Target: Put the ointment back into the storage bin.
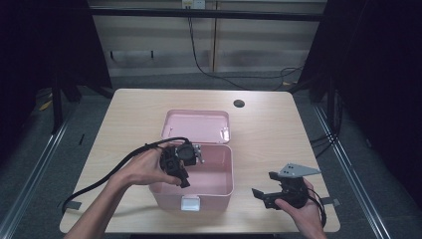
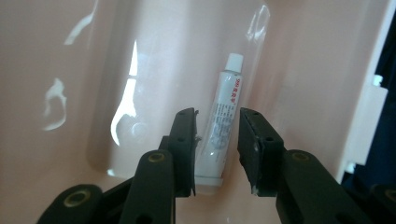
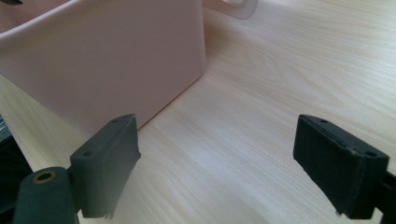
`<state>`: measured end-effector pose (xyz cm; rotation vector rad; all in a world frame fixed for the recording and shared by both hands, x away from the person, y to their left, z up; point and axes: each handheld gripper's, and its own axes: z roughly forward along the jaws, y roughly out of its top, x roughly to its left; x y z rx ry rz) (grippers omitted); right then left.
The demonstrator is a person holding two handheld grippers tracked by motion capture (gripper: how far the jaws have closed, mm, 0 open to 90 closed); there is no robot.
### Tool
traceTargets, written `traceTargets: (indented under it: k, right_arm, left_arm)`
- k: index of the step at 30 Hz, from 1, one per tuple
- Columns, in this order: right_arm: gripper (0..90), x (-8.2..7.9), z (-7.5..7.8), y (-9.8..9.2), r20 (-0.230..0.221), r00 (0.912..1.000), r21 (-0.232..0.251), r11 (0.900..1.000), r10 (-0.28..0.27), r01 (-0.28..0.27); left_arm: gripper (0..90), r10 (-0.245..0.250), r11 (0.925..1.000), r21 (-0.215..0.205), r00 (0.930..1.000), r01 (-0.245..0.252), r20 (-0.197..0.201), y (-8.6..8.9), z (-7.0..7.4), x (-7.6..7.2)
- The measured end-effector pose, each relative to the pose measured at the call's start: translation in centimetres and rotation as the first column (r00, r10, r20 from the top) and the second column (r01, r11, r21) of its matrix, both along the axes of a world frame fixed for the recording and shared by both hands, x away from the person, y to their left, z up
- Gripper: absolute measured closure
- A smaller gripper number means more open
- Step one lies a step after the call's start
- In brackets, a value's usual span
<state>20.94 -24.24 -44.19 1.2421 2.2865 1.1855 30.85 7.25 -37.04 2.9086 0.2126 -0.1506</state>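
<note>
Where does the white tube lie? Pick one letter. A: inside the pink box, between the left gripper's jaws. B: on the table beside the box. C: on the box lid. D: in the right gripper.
A: in the left gripper view the tube lies on the floor of the pink box, between the parted jaws of the left gripper.

Red and grey print on the white tube [image 2: 222,121] in the pink box [image 2: 70,46]; too small to read

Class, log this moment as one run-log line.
left gripper: open, over tube in pink box | right gripper: open above table
</note>
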Motion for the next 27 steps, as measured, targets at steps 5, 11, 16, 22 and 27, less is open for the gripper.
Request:
traceTargets:
  k: [5, 11, 16, 22, 27]
  right_arm:
    - [13.7, 0.0, 0.0, 0.0, -0.003, 1.0000, -0.001, 1.000, 0.002, -0.002]
    - [13.7, 0.0, 0.0, 0.0, 0.001, 1.0000, 0.000, 1.000, -0.001, 0.001]
    - [13.7, 0.0, 0.0, 0.0, 0.000, 1.0000, 0.000, 1.000, -0.002, 0.002]
    - [13.7, 0.0, 0.0, 0.0, 0.002, 1.0000, 0.000, 1.000, -0.001, 0.001]
    - [13.7, 0.0, 0.0, 0.0, 0.002, 1.0000, 0.001, 1.000, -0.002, 0.002]
  left_arm:
    - [67.4, 0.006, 1.0000, -0.008, 1.0000, -0.006, 0.007, 0.5, 0.6, -0.1]
    - [67.5, 0.009, 1.0000, -0.001, 0.9998, -0.009, 0.018, 0.9, 1.4, -0.2]
    - [67.2, -0.006, 1.0000, 0.007, 0.9996, 0.006, 0.028, 1.0, 2.3, -0.3]
    - [66.9, -0.003, 0.9999, 0.017, 0.9991, 0.003, 0.043, 1.6, 3.0, -0.4]
    - [65.5, -0.009, 0.9999, 0.011, 0.9987, 0.009, 0.050, 2.3, 3.8, -0.8]
